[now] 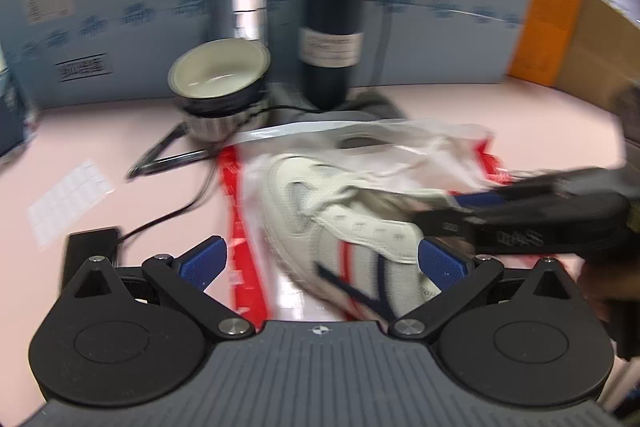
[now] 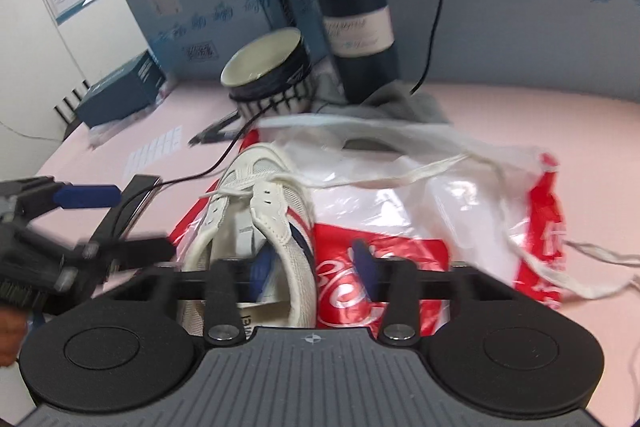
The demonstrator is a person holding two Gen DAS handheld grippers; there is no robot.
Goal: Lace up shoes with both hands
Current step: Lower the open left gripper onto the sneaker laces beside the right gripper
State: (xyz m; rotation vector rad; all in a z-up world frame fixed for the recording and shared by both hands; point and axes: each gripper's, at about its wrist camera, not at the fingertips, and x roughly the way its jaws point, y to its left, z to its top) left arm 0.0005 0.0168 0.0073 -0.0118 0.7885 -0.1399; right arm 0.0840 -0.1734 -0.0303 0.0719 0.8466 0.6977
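Shoe (image 2: 256,227) lies on a red-and-white plastic bag (image 2: 400,211) on the pink table (image 2: 520,115), toe pointing away from me, w/ a bowl (image 2: 266,67) and dark flask (image 2: 352,11) behind it. Lacing barely begun, as far as I can judge: lace (image 2: 360,179) crosses only the holes nearest the toe, lower holes on both flaps look empty, tongue exposed. One long free end trails off right across the bag; a short end shows on the left flap, tip not clear. Right gripper (image 2: 312,267) fingers narrowed around the right side wall near the shoe's opening, one finger inside, one outside. Blur stops me confirming the pads actually press on it, so can't call it a firm hold. Left gripper (image 1: 322,261) fingers spread wide, nothing in them, hovering beside the shoe's left side; in the right wrist view it sits at far left. My read: right is there to steady the shoe, left to fetch a lace end. Still to do: nearly every hole, both sides, plus tightening. Risk: bag slippery, shoe may slide when the lace is pulled.
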